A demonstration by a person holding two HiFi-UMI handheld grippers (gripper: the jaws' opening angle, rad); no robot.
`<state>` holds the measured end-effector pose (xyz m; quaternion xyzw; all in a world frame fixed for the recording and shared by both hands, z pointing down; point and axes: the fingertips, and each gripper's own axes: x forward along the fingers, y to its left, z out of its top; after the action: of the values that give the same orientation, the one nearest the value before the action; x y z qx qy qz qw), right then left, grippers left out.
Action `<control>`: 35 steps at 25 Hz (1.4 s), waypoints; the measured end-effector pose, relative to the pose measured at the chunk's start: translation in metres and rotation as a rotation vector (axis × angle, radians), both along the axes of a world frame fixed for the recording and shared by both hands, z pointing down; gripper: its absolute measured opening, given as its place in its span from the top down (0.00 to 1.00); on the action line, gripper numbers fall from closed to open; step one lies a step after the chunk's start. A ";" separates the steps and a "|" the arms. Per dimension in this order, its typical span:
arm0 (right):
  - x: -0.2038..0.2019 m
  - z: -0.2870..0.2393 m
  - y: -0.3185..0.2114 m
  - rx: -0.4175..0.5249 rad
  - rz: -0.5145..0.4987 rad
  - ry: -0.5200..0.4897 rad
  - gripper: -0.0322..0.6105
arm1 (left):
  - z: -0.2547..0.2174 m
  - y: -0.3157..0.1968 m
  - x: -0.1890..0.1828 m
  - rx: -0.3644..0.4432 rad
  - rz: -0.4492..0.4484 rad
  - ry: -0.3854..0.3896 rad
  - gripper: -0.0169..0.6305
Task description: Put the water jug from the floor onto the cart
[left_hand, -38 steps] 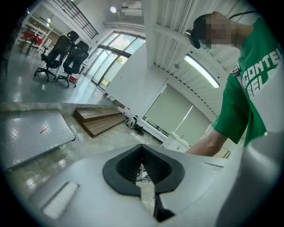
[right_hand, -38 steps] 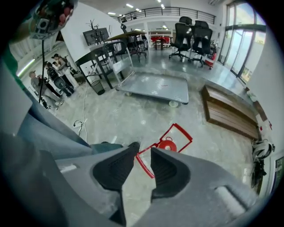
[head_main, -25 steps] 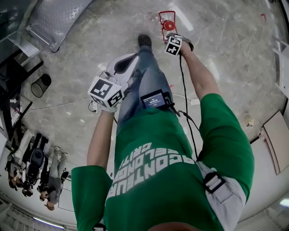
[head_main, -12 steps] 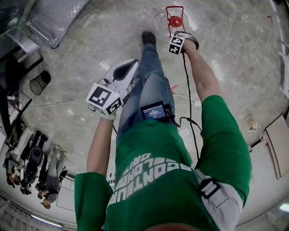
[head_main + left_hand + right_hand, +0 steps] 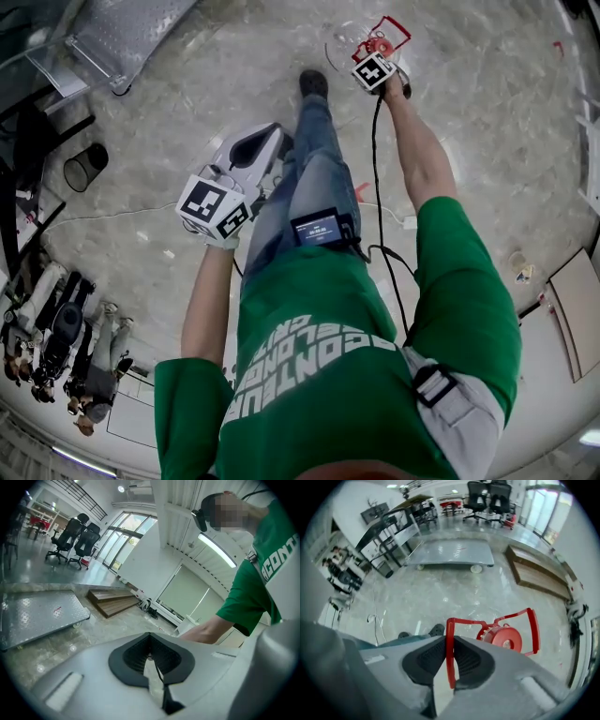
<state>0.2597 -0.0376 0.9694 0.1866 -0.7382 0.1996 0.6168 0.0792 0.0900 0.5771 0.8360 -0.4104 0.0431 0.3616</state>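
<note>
Our right tool (image 5: 449, 654) closing its jaws on the red handle (image 5: 533, 630) of the jug (image 5: 506, 638), on the floor (image 5: 440, 592), our left tool (image 5: 152, 663) with jaws together and empty, cart (image 5: 450, 552) beyond

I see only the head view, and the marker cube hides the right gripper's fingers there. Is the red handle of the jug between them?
Observer: Yes. In the right gripper view, the right gripper has the red handle between its fingers, which are closing on it.
Operator: Does the left gripper hold anything?
Observer: No. In its own view, the left gripper has its fingers together, with nothing between them.
Operator: Is anything near the cart?
Observer: A low wooden platform lies on the floor to the right of the cart, apart from it.
</note>
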 end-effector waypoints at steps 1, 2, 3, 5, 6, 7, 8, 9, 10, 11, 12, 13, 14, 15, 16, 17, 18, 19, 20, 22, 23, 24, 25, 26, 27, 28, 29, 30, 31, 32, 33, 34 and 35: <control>0.010 -0.007 -0.010 0.012 0.081 0.018 0.89 | -0.001 -0.001 -0.003 0.007 -0.008 -0.001 0.95; 0.017 -0.012 -0.018 0.018 0.166 0.012 0.89 | -0.003 -0.001 -0.007 0.012 -0.016 -0.002 0.95; 0.019 -0.016 -0.023 0.010 0.249 -0.024 0.89 | -0.006 -0.001 -0.010 0.018 -0.025 -0.003 0.95; 0.022 -0.025 -0.028 -0.018 0.389 -0.102 0.89 | -0.012 -0.002 -0.016 0.029 -0.044 -0.002 0.95; 0.024 -0.032 -0.031 -0.026 0.438 -0.132 0.89 | -0.015 -0.003 -0.018 0.036 -0.054 -0.002 0.95; 0.024 -0.039 -0.033 -0.032 0.474 -0.163 0.89 | -0.017 -0.004 -0.021 0.042 -0.063 -0.003 0.95; 0.021 -0.047 -0.034 -0.038 0.502 -0.195 0.89 | -0.019 -0.005 -0.024 0.049 -0.072 -0.005 0.95; 0.018 -0.056 -0.034 -0.045 0.522 -0.229 0.89 | -0.021 -0.006 -0.027 0.054 -0.080 -0.007 0.95; 0.012 -0.066 -0.033 -0.053 0.535 -0.264 0.89 | -0.023 -0.007 -0.031 0.059 -0.087 -0.009 0.95; 0.006 -0.078 -0.031 -0.062 0.543 -0.297 0.89 | -0.026 -0.008 -0.034 0.064 -0.094 -0.011 0.95; -0.001 -0.092 -0.029 -0.072 0.546 -0.328 0.89 | -0.030 -0.009 -0.037 0.070 -0.101 -0.012 0.95; -0.007 -0.106 -0.028 -0.080 0.543 -0.356 0.89 | -0.035 -0.010 -0.040 0.076 -0.107 -0.014 0.95; -0.013 -0.121 -0.026 -0.087 0.538 -0.383 0.89 | -0.041 -0.011 -0.043 0.082 -0.114 -0.016 0.95; -0.019 -0.137 -0.025 -0.093 0.532 -0.409 0.89 | -0.047 -0.012 -0.045 0.088 -0.120 -0.019 0.95; -0.024 -0.154 -0.025 -0.096 0.526 -0.435 0.89 | -0.053 -0.014 -0.048 0.096 -0.125 -0.023 0.95; -0.029 -0.172 -0.029 -0.095 0.521 -0.460 0.89 | -0.060 -0.018 -0.051 0.105 -0.132 -0.028 0.95; -0.034 -0.190 -0.035 -0.090 0.516 -0.483 0.89 | -0.066 -0.023 -0.055 0.117 -0.142 -0.032 0.95; -0.039 -0.208 -0.043 -0.083 0.510 -0.503 0.89 | -0.072 -0.028 -0.060 0.128 -0.154 -0.034 0.95; -0.043 -0.226 -0.050 -0.077 0.503 -0.521 0.90 | -0.077 -0.032 -0.066 0.137 -0.169 -0.035 0.95; -0.055 -0.259 -0.063 -0.072 0.483 -0.554 0.90 | -0.085 -0.041 -0.080 0.146 -0.198 -0.041 0.95; -0.062 -0.274 -0.071 -0.067 0.470 -0.571 0.90 | -0.089 -0.047 -0.088 0.153 -0.207 -0.050 0.95; -0.069 -0.289 -0.081 -0.058 0.453 -0.589 0.90 | -0.094 -0.053 -0.096 0.165 -0.213 -0.064 0.95; -0.075 -0.305 -0.091 -0.046 0.432 -0.605 0.90 | -0.100 -0.060 -0.100 0.180 -0.219 -0.078 0.95; -0.078 -0.320 -0.100 -0.035 0.409 -0.618 0.90 | -0.106 -0.065 -0.102 0.195 -0.226 -0.088 0.95; -0.081 -0.333 -0.107 -0.026 0.387 -0.631 0.90 | -0.111 -0.069 -0.103 0.206 -0.233 -0.094 0.95; -0.082 -0.344 -0.116 -0.019 0.368 -0.646 0.90 | -0.116 -0.074 -0.103 0.215 -0.240 -0.098 0.95; -0.083 -0.355 -0.126 -0.013 0.350 -0.660 0.90 | -0.119 -0.082 -0.102 0.222 -0.247 -0.101 0.95; -0.085 -0.365 -0.138 -0.007 0.331 -0.674 0.90 | -0.123 -0.092 -0.102 0.229 -0.256 -0.104 0.95; -0.088 -0.374 -0.152 -0.001 0.310 -0.686 0.90 | -0.128 -0.104 -0.104 0.236 -0.266 -0.108 0.95; -0.093 -0.384 -0.167 0.004 0.290 -0.698 0.90 | -0.132 -0.117 -0.107 0.242 -0.278 -0.112 0.95; -0.097 -0.392 -0.180 0.010 0.271 -0.708 0.90 | -0.135 -0.128 -0.110 0.248 -0.290 -0.116 0.95; -0.101 -0.398 -0.189 0.014 0.256 -0.716 0.90 | -0.138 -0.134 -0.114 0.253 -0.301 -0.120 0.95; -0.103 -0.402 -0.193 0.018 0.245 -0.722 0.90 | -0.139 -0.137 -0.116 0.258 -0.313 -0.125 0.95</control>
<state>0.1568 -0.2309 0.5673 0.1964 -0.8821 0.3180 0.2867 -0.0368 -0.0466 0.4382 0.7972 -0.5589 -0.0146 0.2279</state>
